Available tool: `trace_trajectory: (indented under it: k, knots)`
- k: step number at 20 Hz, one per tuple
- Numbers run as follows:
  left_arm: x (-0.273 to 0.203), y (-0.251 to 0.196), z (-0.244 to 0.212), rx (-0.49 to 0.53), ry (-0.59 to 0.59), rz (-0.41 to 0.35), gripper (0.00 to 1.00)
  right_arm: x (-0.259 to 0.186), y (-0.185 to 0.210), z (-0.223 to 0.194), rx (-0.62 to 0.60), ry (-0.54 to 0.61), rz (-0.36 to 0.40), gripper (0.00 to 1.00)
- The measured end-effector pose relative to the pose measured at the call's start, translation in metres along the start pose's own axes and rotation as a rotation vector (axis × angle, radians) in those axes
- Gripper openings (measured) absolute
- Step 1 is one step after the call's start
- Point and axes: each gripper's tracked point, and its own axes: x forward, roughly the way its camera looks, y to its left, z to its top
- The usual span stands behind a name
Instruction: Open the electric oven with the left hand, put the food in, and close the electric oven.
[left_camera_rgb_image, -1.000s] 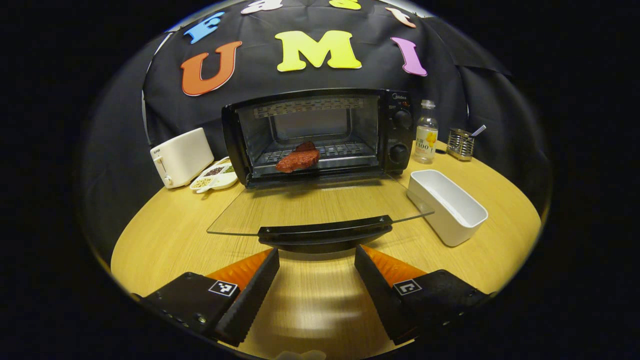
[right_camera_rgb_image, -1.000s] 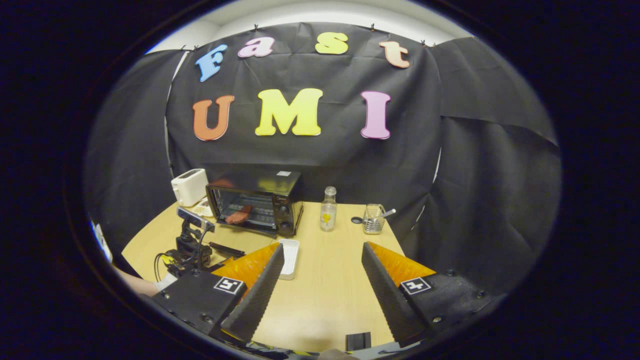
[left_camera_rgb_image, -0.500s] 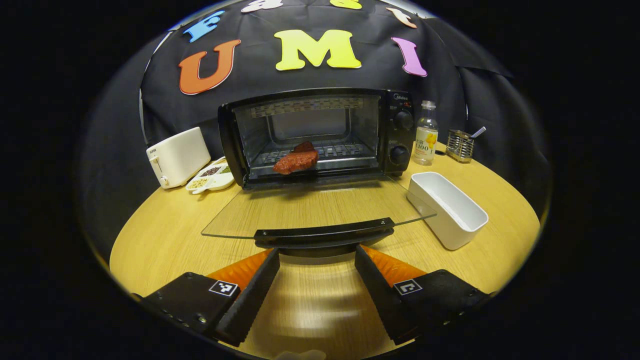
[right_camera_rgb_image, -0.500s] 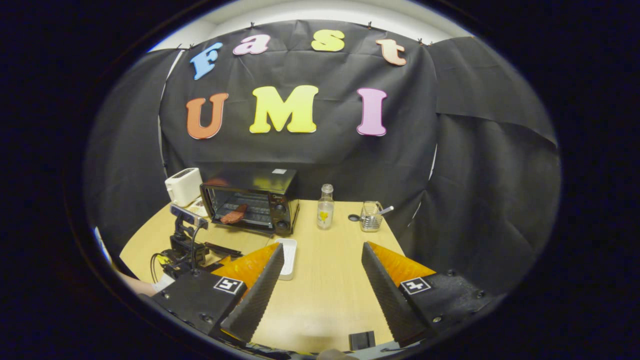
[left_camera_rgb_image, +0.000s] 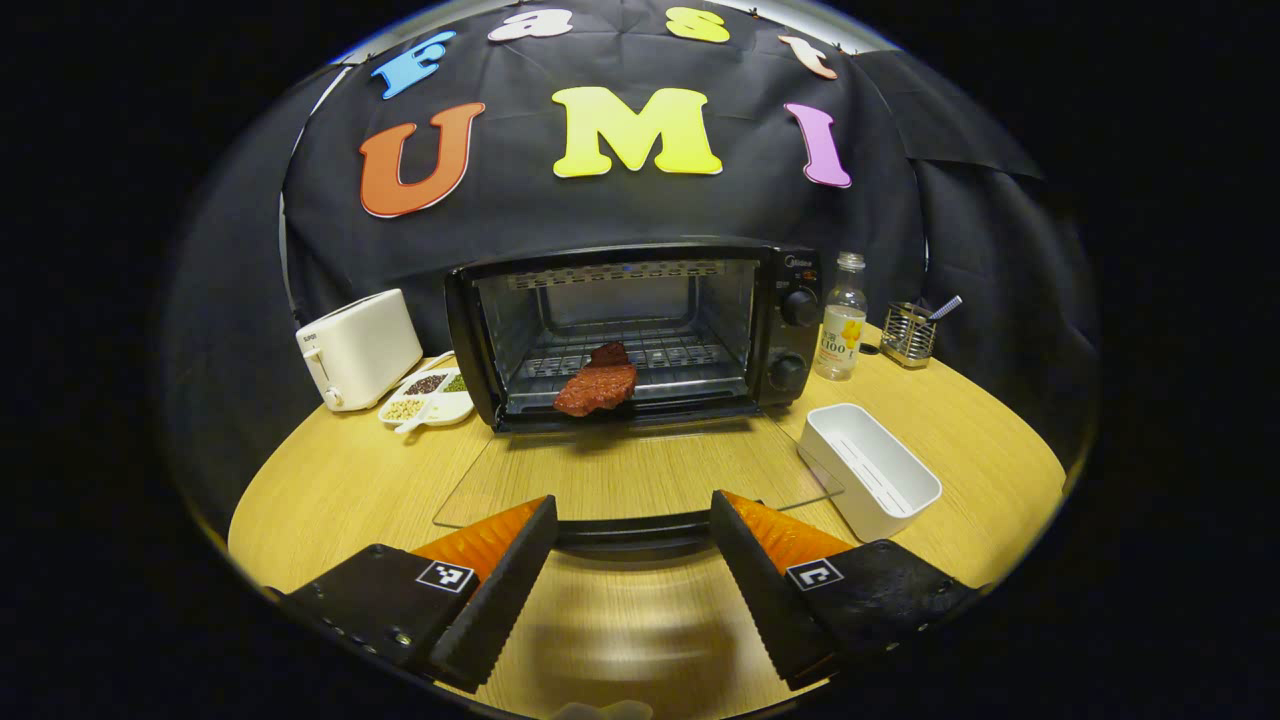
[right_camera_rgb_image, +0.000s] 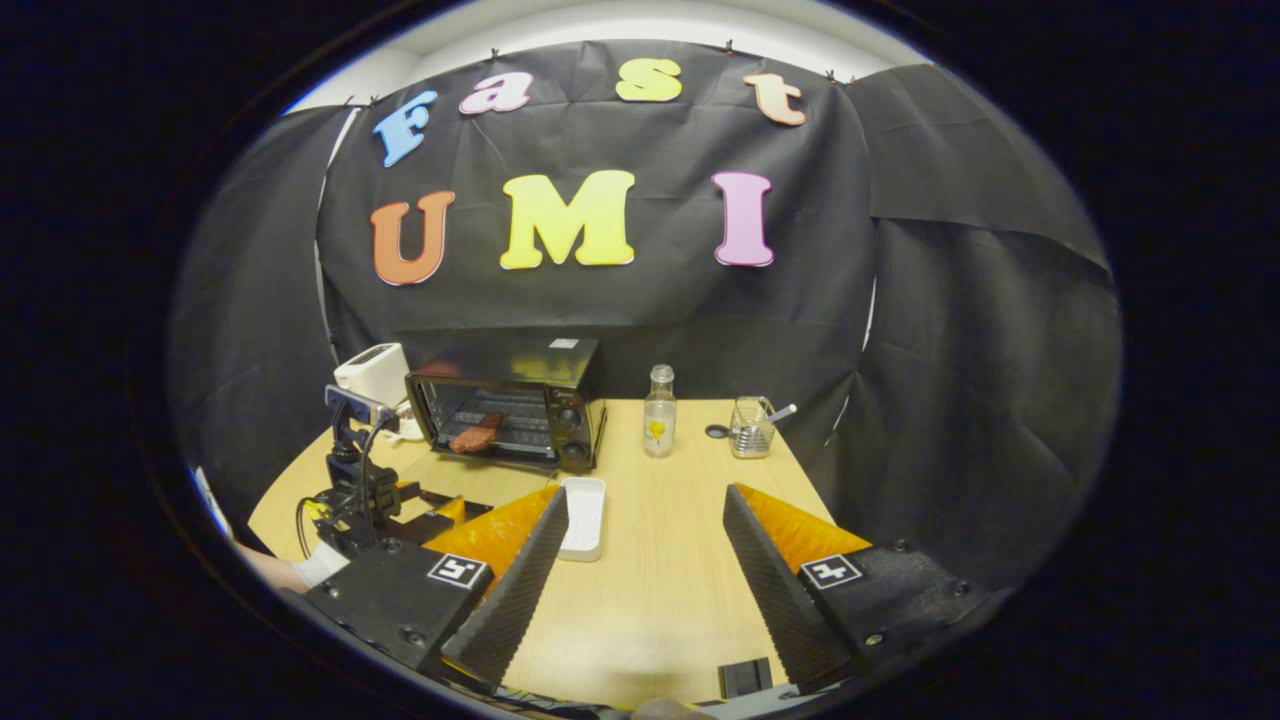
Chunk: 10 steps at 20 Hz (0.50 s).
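The black electric oven (left_camera_rgb_image: 790, 300) stands at the back of the round wooden table (left_camera_rgb_image: 330, 490), its glass door (left_camera_rgb_image: 640, 470) folded down flat. A red slab of food (left_camera_rgb_image: 597, 385) lies on the front edge of the rack inside. My left gripper (left_camera_rgb_image: 632, 518) is open and low over the table. The door's black handle (left_camera_rgb_image: 630, 530) lies just ahead of it, between the fingertips and untouched. My right gripper (right_camera_rgb_image: 645, 512) hangs open and holds nothing, well back from the oven (right_camera_rgb_image: 510, 400). The right gripper view also has the food (right_camera_rgb_image: 475, 437) and the left gripper (right_camera_rgb_image: 375, 490), held by a hand.
A white toaster (left_camera_rgb_image: 360, 335) and a divided dish of seeds (left_camera_rgb_image: 428, 397) sit left of the oven. A bottle (left_camera_rgb_image: 840, 318) and a wire holder (left_camera_rgb_image: 908, 335) stand to its right. A white rectangular container (left_camera_rgb_image: 870, 470) lies by the door's right corner.
The left gripper has dropped and closed in on the door handle, which now lies between its fingertips. The oven sits lower in its view. The right gripper has barely drifted.
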Motion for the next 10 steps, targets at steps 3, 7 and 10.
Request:
trace_trajectory:
  k: [3, 7, 10]
  knots:
    - [-0.004, -0.013, -0.025, -0.002, 0.039, -0.02, 0.97, -0.004, -0.004, -0.003, 0.001, 0.01, -0.01, 0.99]
    - [0.005, -0.016, -0.055, 0.019, 0.102, -0.016, 0.97, -0.012, -0.01, -0.005, -0.01, 0.01, -0.029, 0.99]
    - [0.015, -0.01, -0.064, -0.002, 0.139, -0.003, 0.97, -0.015, -0.015, -0.004, -0.008, 0.012, -0.039, 0.99]
